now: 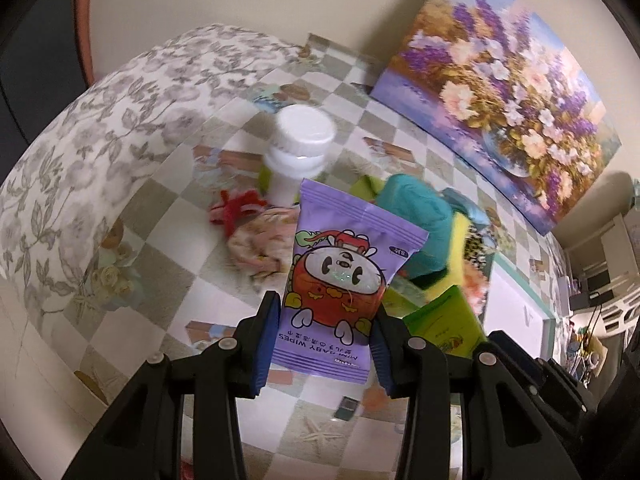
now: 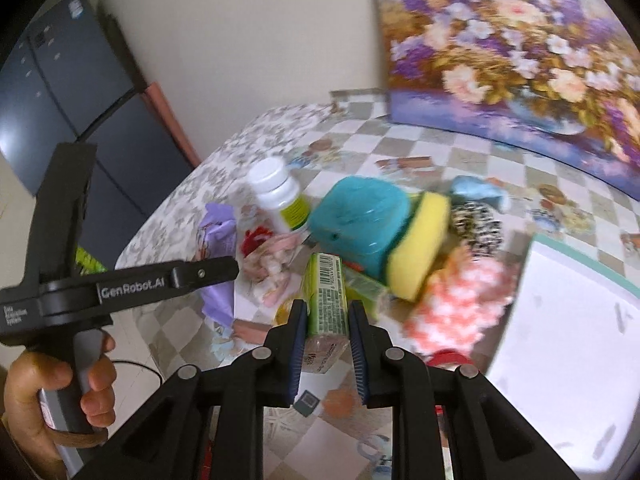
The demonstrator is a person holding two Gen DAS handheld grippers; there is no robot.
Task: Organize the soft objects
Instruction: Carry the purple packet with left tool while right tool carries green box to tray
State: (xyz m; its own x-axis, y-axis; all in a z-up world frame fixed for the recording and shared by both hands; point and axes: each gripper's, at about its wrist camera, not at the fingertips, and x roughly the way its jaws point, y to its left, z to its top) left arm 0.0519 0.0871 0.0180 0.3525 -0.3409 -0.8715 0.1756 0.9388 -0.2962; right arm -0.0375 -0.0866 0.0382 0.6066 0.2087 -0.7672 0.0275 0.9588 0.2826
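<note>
Left hand-held gripper [image 1: 325, 334] clamped on a purple baby-wipes packet [image 1: 344, 280], packet upright between the blue pads, raised above the checked worktop [image 1: 168, 216]. Right hand-held gripper [image 2: 326, 344] closed on a green wrapped bar [image 2: 326, 300], also off the surface. Pile beyond: white bottle [image 1: 298, 148] at 12 o'clock of the packet, teal case [image 2: 360, 220] touching yellow sponge [image 2: 420, 240], pink-white fluffy cloth [image 2: 456, 304] at 3 o'clock of the bar. White tray [image 2: 568, 320] far right.

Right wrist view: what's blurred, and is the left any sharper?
Right wrist view: pink fluffy item and sponge smeared, green pack in the gripper sharp. Left wrist view: wipes pack crisp, white bottle behind it soft; both views bend the painting.
</note>
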